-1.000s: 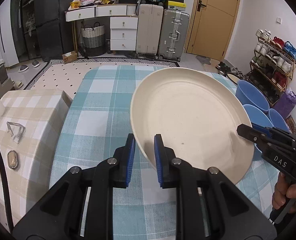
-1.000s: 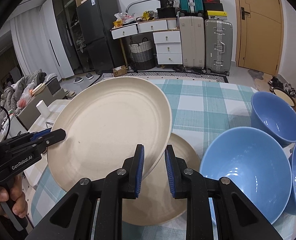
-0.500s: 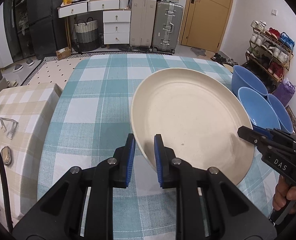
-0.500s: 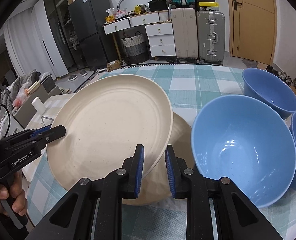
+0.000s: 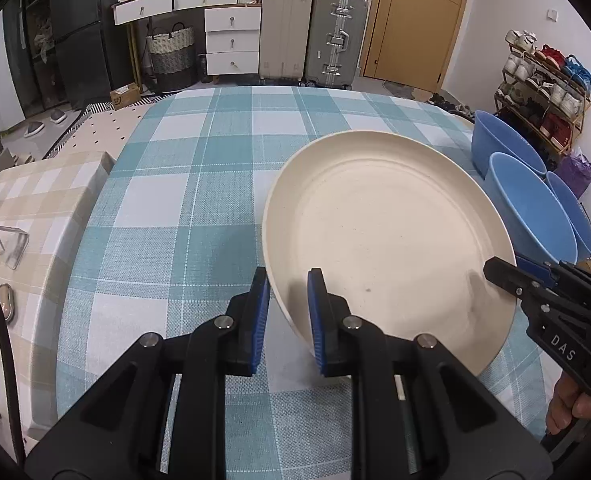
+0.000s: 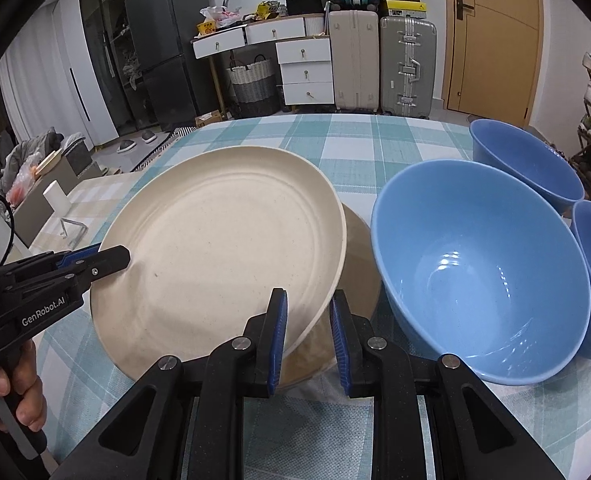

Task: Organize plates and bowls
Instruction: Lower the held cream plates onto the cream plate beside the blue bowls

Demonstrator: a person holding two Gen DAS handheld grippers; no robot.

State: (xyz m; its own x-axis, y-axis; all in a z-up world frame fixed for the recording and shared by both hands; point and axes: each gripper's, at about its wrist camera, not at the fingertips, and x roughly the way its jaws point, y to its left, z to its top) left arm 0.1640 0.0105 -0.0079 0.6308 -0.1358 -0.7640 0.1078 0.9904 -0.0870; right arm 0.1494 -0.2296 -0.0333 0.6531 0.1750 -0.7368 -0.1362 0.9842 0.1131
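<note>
On left tool (image 6: 95, 266), "GenRobot.AI", right tool (image 5: 507, 276) apparently "DAS", both gripping plate (image 5: 387, 232)

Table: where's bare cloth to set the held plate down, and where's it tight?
Free: the checkered tablecloth left of the held cream plate, out to the far edge and the beige-checked surface. Crowded: the right side, where a second cream plate lies under the held one and three blue bowls cluster beside it, hemming the right gripper.

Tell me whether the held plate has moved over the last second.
Yes. In the right wrist view the plate has come down toward the plate under it and nearer the big blue bowl; both claws grip it.
</note>
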